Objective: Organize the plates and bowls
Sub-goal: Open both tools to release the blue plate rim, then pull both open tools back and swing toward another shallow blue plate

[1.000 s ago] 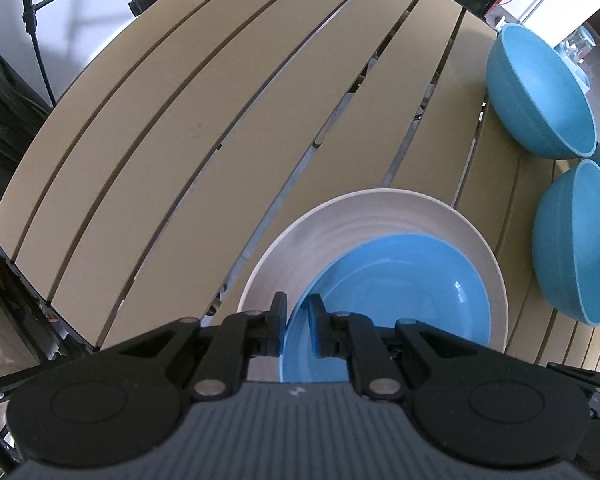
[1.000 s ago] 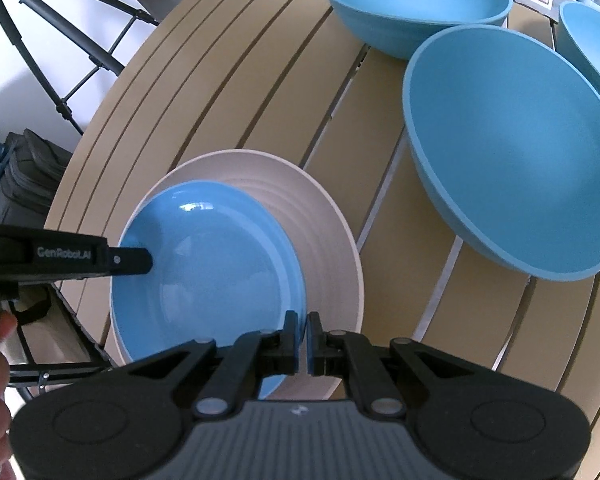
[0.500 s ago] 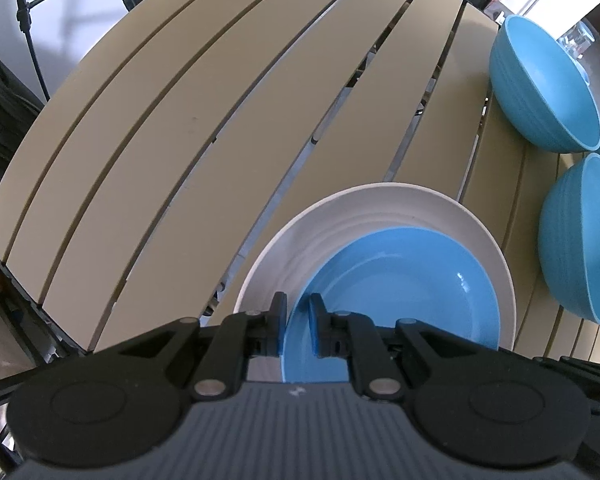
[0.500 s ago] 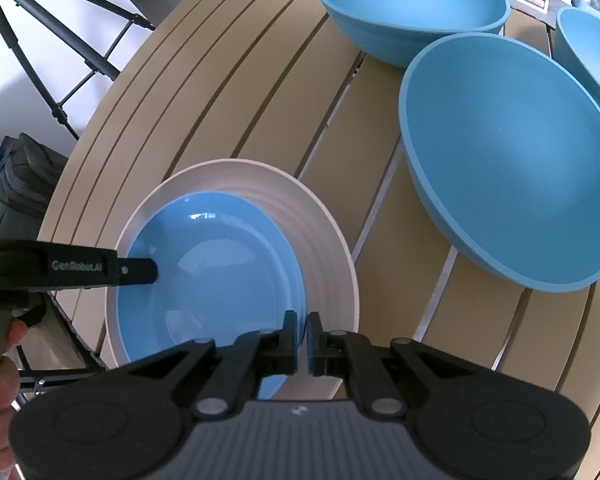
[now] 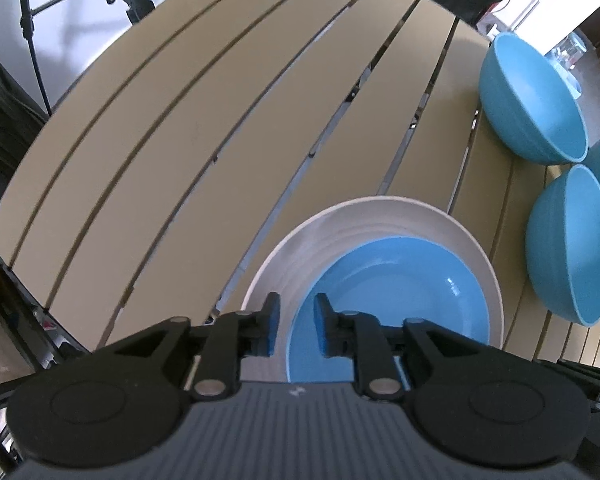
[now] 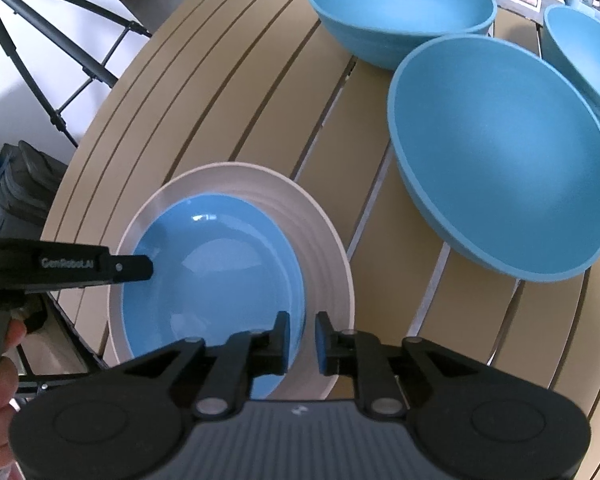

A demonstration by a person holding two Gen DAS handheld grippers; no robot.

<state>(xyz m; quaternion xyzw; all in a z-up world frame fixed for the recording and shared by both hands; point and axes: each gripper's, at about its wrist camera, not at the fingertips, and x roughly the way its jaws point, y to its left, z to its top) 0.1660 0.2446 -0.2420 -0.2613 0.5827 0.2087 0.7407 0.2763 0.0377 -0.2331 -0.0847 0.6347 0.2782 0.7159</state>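
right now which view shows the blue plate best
The right wrist view: nearly the whole blue plate shows, nested in the white plate, with only its near edge behind the right claw. The left wrist view hides much of its near side.

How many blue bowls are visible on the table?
3 in the right wrist view: far bowl, near bowl, right-edge bowl, which may be a stack; more may sit beyond the frame.

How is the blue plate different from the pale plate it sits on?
The blue plate is smaller and lies inside the beige plate, which rests on the slatted table. The blue plate is glossy and smooth, with bright reflections; the beige plate looks matte, with raised rings around its inner rim. Both are round, shallow and lie flat, stacked together.
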